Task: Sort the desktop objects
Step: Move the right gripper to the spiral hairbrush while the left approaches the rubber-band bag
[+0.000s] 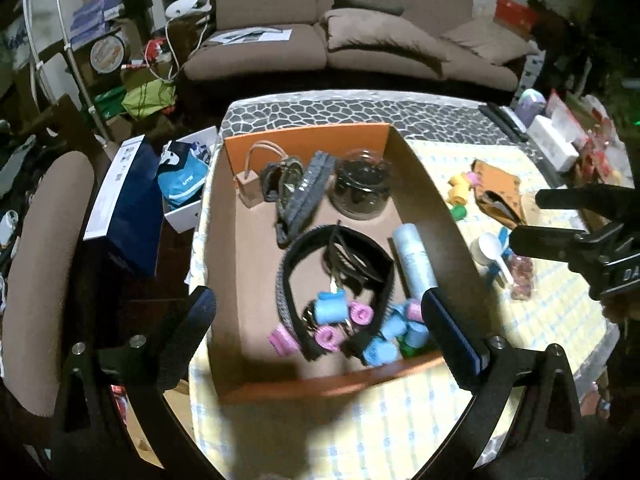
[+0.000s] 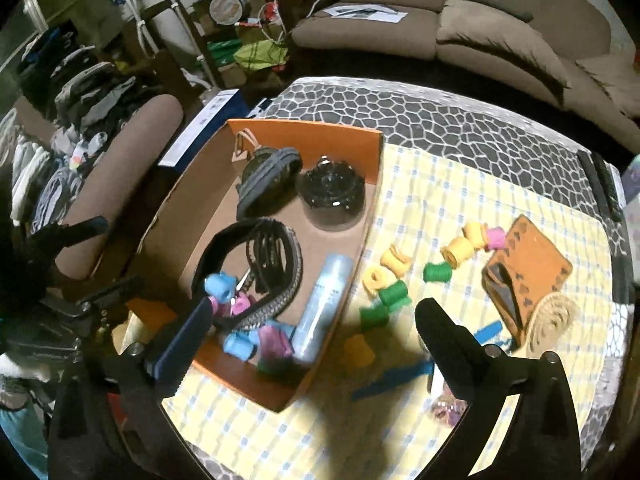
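An orange cardboard box on the table holds a black headband, blue rollers, pink rollers, a pale spray bottle and a glass jar. My left gripper hovers open over the box's near end, with nothing between its fingers. My right gripper is open and empty too, straddling the box's right wall. On the checked cloth to the right lie yellow rollers, green rollers and a blue comb.
A brown wallet and a woven coaster lie at the cloth's right. A white scoop sits beside the box. A brown chair stands left of the table, a sofa behind it. Boxes and bags crowd the floor at left.
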A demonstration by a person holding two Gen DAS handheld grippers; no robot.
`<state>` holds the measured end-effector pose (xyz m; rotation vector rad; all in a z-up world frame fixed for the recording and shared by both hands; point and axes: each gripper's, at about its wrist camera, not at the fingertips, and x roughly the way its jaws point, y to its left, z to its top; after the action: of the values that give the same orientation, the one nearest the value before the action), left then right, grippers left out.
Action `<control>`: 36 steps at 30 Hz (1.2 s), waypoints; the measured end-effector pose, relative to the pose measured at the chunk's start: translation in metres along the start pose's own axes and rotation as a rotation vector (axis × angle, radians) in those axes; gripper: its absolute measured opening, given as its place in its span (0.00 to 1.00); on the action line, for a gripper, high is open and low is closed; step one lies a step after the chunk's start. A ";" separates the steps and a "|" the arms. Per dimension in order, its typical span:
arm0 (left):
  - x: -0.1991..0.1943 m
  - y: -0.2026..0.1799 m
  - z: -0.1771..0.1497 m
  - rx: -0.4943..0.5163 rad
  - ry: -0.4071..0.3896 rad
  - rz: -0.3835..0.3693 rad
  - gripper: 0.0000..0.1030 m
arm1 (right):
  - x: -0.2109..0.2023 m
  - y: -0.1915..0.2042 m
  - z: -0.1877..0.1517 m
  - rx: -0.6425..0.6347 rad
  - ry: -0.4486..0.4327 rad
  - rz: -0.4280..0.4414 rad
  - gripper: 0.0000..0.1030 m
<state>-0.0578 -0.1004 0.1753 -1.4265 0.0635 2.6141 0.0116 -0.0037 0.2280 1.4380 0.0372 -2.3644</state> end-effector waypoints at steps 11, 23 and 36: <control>-0.012 -0.041 -0.022 -0.001 -0.001 -0.032 1.00 | -0.028 -0.019 -0.038 0.045 -0.020 -0.041 0.99; 0.001 -0.106 -0.039 0.046 -0.017 -0.064 1.00 | -0.051 -0.071 -0.077 0.081 -0.022 -0.148 0.99; 0.030 -0.187 -0.047 0.146 -0.100 -0.105 1.00 | -0.044 -0.148 -0.114 0.261 -0.051 -0.148 0.99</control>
<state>-0.0042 0.0823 0.1317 -1.2155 0.1593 2.5332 0.0789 0.1710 0.1865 1.5376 -0.1919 -2.6035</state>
